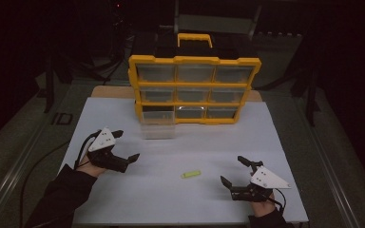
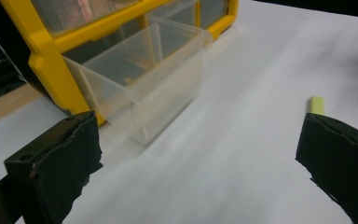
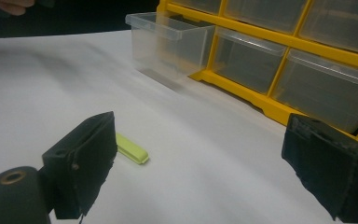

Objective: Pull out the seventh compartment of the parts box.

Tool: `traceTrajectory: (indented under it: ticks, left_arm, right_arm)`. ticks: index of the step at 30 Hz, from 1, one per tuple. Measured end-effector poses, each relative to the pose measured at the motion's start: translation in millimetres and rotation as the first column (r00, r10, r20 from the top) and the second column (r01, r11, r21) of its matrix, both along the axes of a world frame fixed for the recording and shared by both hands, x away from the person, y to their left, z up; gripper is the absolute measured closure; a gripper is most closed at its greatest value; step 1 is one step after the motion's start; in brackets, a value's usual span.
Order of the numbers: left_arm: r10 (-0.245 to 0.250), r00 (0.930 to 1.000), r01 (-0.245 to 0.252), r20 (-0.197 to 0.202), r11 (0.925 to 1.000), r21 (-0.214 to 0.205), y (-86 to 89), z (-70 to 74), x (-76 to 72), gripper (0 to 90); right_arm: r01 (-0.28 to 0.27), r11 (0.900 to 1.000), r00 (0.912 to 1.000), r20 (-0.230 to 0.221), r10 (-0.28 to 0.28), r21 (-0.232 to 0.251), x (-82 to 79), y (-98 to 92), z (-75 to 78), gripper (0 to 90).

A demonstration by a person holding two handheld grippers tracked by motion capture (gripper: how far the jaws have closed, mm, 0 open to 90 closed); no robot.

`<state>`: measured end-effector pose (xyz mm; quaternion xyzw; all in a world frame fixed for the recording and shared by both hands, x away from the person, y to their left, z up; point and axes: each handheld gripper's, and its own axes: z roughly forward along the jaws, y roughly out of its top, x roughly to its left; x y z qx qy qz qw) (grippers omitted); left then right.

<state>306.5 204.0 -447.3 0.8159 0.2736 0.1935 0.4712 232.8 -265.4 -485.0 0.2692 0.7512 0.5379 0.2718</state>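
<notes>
You work at a white worktop (image 1: 266,142) in a dim room; beyond its far edge everything falls into darkness. A strip of bare wood (image 1: 111,91) shows at the worktop's far side. Grey floor (image 1: 24,128) lies to left and right, with dark stand legs (image 1: 50,85) rising at the far left and a metal rail (image 1: 9,183) running along the near left.

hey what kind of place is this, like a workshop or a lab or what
Probably a lab or recording bench for handling trials, not a home. A white board covers the table, a yellow parts organizer stands on it with one clear drawer pulled out, and dark stands and cables surround it. A person holds the left gripper and right gripper.
</notes>
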Motion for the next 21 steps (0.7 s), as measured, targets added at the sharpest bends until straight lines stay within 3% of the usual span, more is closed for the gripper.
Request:
traceTrajectory:
  ticks: [10, 21]
  left_arm:
    - [0.021, 0.9996, -0.022, -0.017, 0.9987, -0.046, 15.4, -11.8, -24.4, 0.0]
    - [0.076, 0.9959, -0.079, -0.05, 0.9952, -0.058, 28.4, -31.6, -43.3, 0.0]
  right_arm:
    - [0.0, 1.0, 1.0, -0.002, 0.0, 0.001, 0.2, 0.0, 0.0, 10.1]
    - [-0.001, 1.0, 1.0, -0.001, 0.001, -0.001, 0.0, 0.1, 0.2, 10.2]
